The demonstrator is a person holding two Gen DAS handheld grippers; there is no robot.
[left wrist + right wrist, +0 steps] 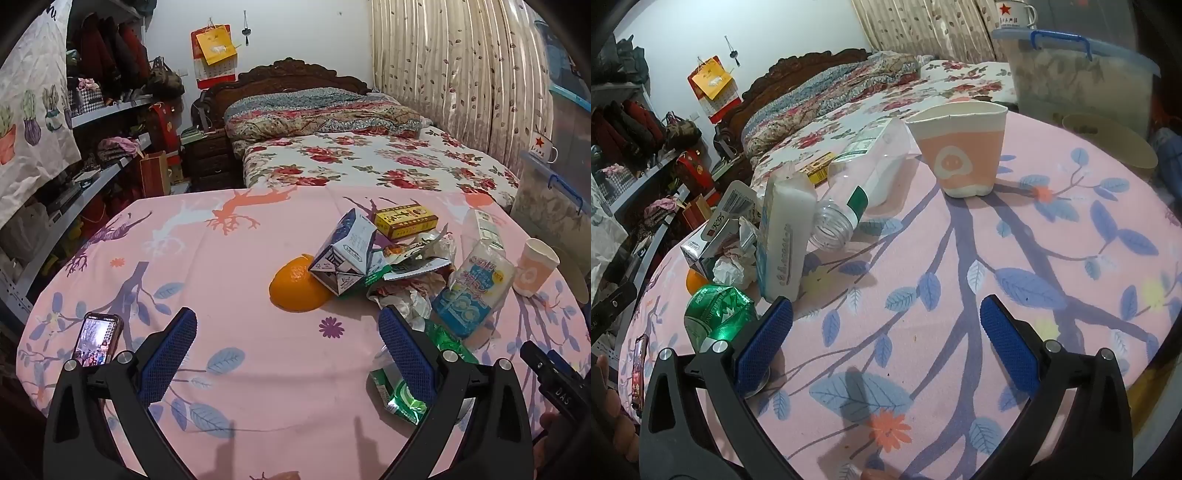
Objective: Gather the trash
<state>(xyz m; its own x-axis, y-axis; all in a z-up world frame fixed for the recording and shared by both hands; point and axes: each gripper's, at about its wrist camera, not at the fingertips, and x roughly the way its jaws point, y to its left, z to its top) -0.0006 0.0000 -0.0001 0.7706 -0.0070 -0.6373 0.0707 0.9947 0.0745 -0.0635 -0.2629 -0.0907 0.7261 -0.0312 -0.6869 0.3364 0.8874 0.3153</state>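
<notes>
This is a bedroom in a lived-in home. A bed point(369, 158) with a carved dark wooden headboard point(291, 74) stands against the far wall, spread with a rose-patterned sheet and a folded quilt point(321, 114). A leaf-patterned curtain point(454, 74) hangs along its right side, and a red and yellow wall calendar point(214, 55) hangs above the headboard's left end. Open shelves point(110, 107) on the left hold clothes and bags. Clear storage boxes point(1082, 81) stand by the table's far right edge, an enamel mug point(1015, 14) on top.
</notes>
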